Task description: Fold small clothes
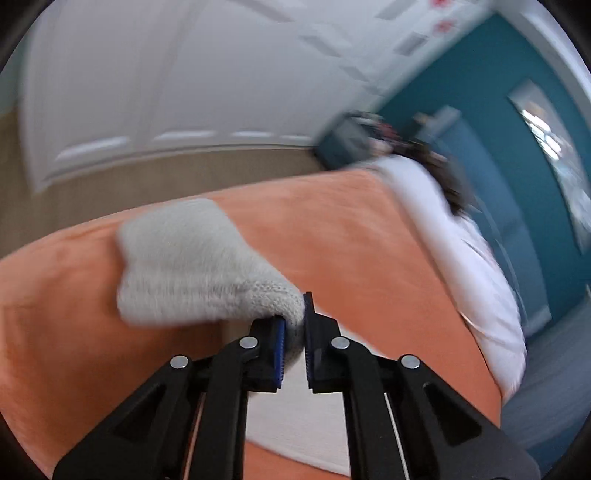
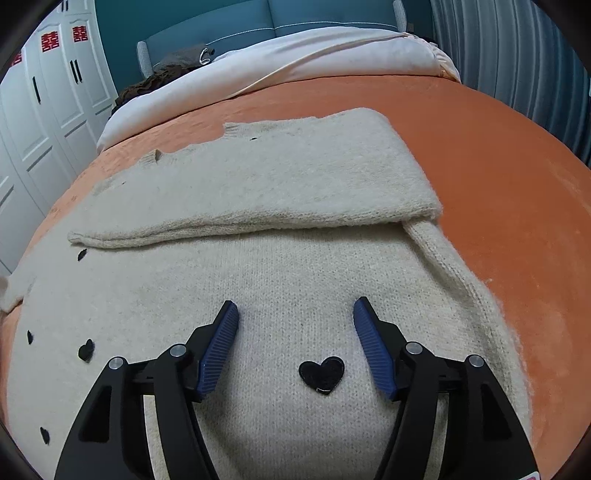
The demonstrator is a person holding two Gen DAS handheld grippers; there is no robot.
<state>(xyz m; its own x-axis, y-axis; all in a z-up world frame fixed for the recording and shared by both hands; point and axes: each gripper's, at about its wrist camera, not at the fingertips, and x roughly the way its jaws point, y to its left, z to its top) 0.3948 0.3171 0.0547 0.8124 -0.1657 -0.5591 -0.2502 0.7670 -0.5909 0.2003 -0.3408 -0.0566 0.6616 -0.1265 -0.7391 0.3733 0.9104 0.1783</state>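
An orange bedspread (image 2: 498, 155) covers the bed, with a white duvet (image 2: 314, 51) bunched at its far end against a teal headboard (image 2: 229, 26) and white wardrobe doors (image 2: 48, 96) to the left. The cream knit sweater (image 2: 258, 266) lies flat on the spread, one sleeve (image 2: 266, 184) folded across its body, black heart patches (image 2: 321, 373) dotting it. The right gripper (image 2: 295, 314) hovers spread wide above the sweater. The left gripper (image 1: 293, 325) pinches a lifted part of the sweater's knit; that view is blurred.

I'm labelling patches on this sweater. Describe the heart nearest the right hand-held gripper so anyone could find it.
On the orange bedspread lies a cream knit sweater. Its largest black heart patch sits between the open right hand-held gripper fingers; the others are smaller, along the left edge.
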